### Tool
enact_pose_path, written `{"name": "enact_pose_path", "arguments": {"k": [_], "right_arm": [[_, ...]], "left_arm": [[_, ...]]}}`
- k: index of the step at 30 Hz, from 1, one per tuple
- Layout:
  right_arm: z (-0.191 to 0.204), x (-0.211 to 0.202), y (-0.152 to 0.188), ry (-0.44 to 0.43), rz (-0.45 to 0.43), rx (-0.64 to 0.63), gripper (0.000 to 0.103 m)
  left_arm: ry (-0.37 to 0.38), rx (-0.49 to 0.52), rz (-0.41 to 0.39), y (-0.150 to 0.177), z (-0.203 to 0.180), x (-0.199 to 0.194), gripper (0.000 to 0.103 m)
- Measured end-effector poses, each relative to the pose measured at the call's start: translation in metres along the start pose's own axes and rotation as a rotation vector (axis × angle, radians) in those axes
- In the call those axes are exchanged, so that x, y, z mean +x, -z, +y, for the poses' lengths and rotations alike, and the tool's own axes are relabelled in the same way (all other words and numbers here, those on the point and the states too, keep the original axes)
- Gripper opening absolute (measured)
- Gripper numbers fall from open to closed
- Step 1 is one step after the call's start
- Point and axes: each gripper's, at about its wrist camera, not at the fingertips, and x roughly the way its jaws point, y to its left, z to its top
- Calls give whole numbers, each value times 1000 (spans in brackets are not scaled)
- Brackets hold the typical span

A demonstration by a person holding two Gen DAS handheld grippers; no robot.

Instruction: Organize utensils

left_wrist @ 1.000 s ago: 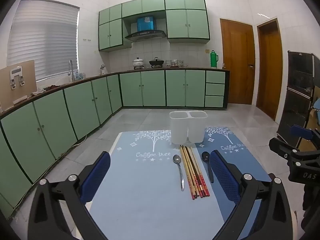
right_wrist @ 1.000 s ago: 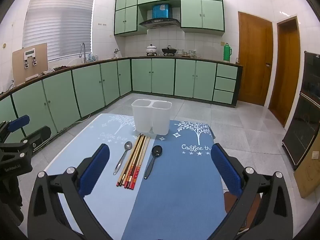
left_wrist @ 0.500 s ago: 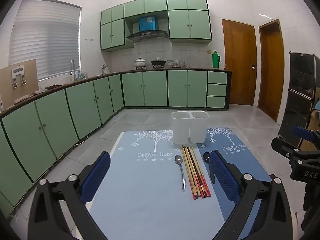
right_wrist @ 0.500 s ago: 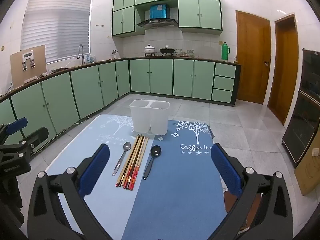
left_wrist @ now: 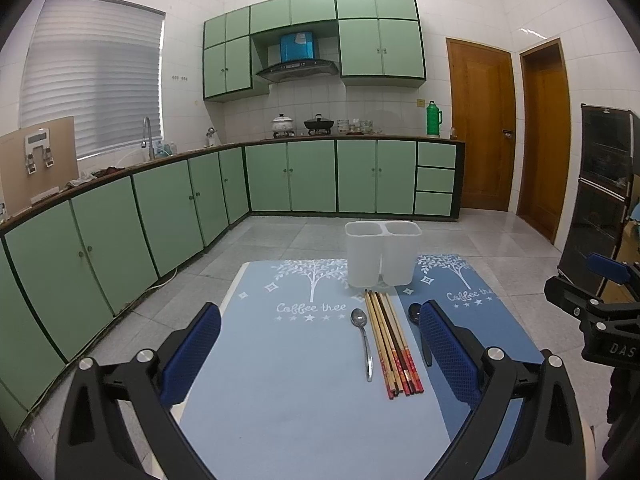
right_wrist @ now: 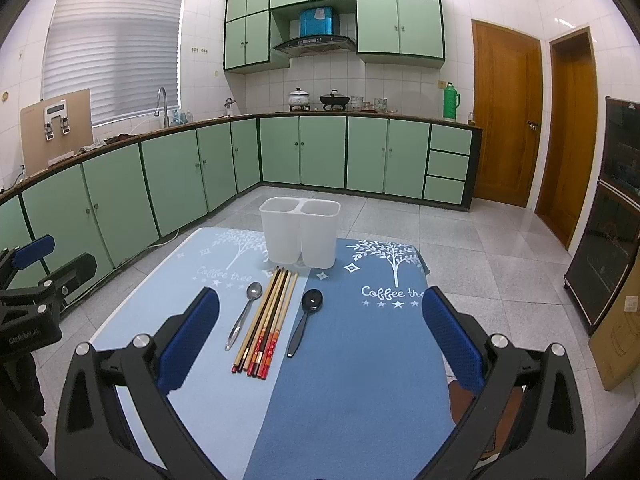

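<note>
A white two-compartment holder [left_wrist: 383, 253] [right_wrist: 299, 237] stands upright at the far edge of the table, both compartments look empty. In front of it lie a metal spoon [left_wrist: 363, 340] [right_wrist: 245, 313], a bundle of several chopsticks [left_wrist: 392, 344] [right_wrist: 267, 320] and a black spoon [right_wrist: 306, 320], partly hidden behind my left gripper's right finger [left_wrist: 448, 356]. My left gripper [left_wrist: 316, 354] is open above the light blue mat, holding nothing. My right gripper [right_wrist: 320, 340] is open too, hovering short of the utensils.
The table carries a light blue mat [left_wrist: 280, 380] and a dark blue mat [right_wrist: 360, 380] side by side. Green cabinets [left_wrist: 160, 216] line the left and back walls. A brown box [right_wrist: 618, 344] and a dark cabinet [right_wrist: 616, 216] stand at the right.
Both grippers have drifted slightly, the right one a little closer to the table; the utensils and holder have not moved. Both stay open.
</note>
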Motion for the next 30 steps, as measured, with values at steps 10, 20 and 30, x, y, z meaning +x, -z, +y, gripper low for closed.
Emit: {"name": "enact_pose_path", "arguments": {"k": [10,20,30], "right_arm": [[0,1,0,-1,1,2,98],[-1,2,1,0,5,4,98],[-3,3,2,0,6,4,98]], "left_arm": [[-9,-4,-2,6,0,2,97],[-13,-2,1,7,0,5,97],[-14,-1,-1,8,-1,6,97]]}}
